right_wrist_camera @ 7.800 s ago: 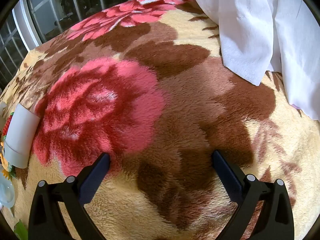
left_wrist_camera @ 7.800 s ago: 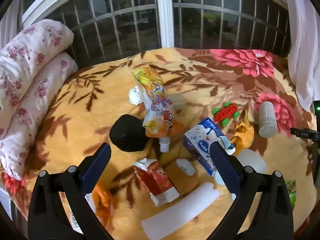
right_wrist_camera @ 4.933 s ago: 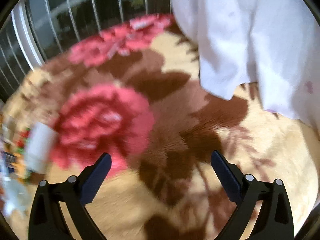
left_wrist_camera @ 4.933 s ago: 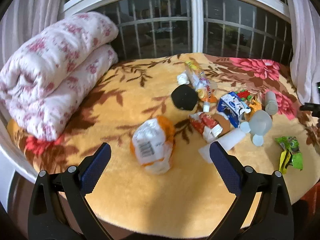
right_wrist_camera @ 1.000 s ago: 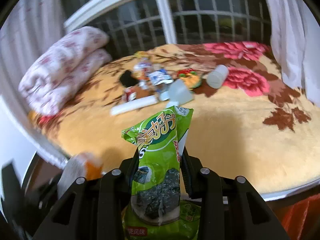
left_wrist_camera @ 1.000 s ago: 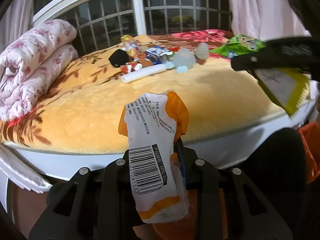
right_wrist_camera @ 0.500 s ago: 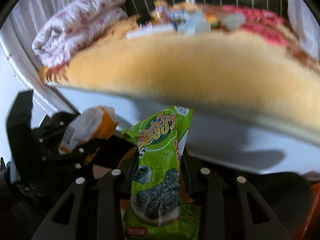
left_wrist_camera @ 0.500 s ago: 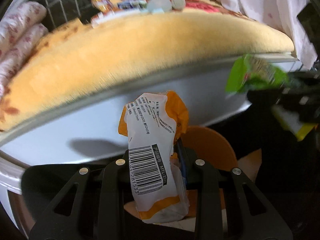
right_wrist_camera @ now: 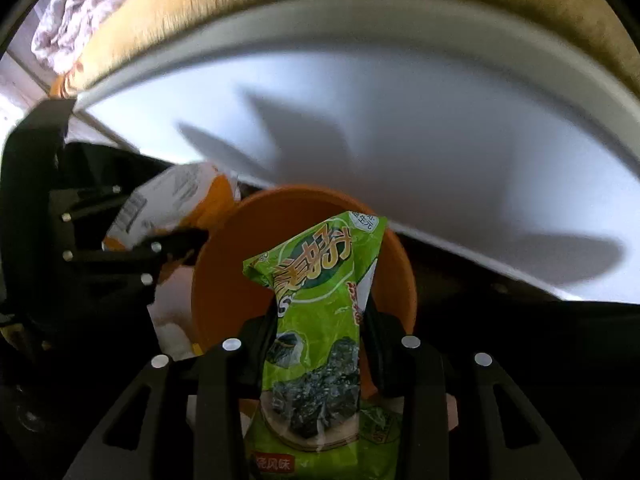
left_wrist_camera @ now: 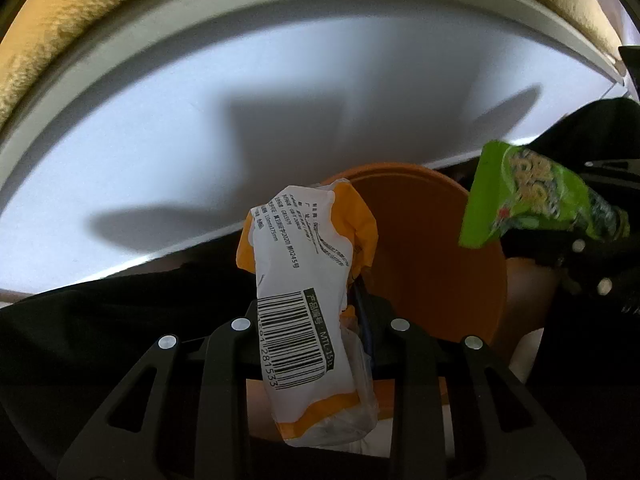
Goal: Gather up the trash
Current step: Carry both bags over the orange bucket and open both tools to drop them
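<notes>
Left gripper (left_wrist_camera: 316, 320) pinches white-orange wrapper (left_wrist_camera: 308, 300); right gripper (right_wrist_camera: 320, 320) pinches green snack bag (right_wrist_camera: 320, 320). Both held at the mouth of the orange bin (right_wrist_camera: 248, 240); contents can't be seen. White bed side (right_wrist_camera: 400, 120) behind.

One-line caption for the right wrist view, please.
Right gripper holding a green snack packet over an orange bin, with the left gripper's white-and-orange wrapper beside it.
</notes>
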`<state>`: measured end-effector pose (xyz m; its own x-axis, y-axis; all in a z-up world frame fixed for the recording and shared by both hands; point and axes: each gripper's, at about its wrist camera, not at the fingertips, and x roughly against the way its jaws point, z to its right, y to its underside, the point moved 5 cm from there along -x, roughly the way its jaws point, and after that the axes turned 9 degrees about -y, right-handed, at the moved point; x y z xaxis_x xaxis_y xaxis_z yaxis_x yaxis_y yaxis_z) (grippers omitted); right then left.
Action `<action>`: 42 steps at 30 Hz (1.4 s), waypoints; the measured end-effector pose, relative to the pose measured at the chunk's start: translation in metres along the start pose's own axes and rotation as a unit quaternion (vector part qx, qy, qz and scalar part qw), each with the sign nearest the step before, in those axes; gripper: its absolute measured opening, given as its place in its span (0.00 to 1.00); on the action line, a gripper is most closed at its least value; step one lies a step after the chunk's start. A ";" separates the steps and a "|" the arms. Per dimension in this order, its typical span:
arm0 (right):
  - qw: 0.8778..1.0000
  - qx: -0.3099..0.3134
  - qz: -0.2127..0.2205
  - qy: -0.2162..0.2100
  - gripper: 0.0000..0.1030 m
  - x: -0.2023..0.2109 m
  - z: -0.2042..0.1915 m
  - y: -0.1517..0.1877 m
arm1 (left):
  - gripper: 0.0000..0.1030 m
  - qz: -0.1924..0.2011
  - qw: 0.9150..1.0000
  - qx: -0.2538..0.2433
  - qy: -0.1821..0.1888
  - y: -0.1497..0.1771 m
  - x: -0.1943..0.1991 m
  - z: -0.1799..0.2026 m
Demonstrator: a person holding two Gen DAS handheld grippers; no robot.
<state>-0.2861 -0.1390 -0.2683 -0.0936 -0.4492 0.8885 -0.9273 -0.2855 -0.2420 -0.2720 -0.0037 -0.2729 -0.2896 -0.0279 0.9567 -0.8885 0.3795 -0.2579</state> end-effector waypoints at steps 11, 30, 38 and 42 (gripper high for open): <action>1.000 0.004 -0.019 0.015 0.73 -0.012 -0.005 -0.002 | 0.72 -0.018 1.000 -0.011 -0.009 0.003 -0.006 0.002; 0.996 -0.030 0.077 0.019 0.73 0.065 0.004 0.014 | 0.73 0.065 0.998 0.025 -0.002 -0.006 0.066 -0.015; 0.991 -0.020 0.134 0.019 0.74 0.112 0.002 0.001 | 0.76 0.111 0.992 0.042 0.033 -0.024 0.110 -0.033; 0.988 -0.019 0.151 0.017 0.75 0.121 0.004 0.000 | 0.81 0.105 0.993 0.032 0.053 -0.022 0.118 -0.035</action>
<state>-0.2960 -0.1964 -0.1621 -0.3804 -0.4795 0.7908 -0.8681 -0.1097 -0.4841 -0.2738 0.0171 -0.1497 -0.4339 0.1443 0.8893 -0.8344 0.3079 -0.4571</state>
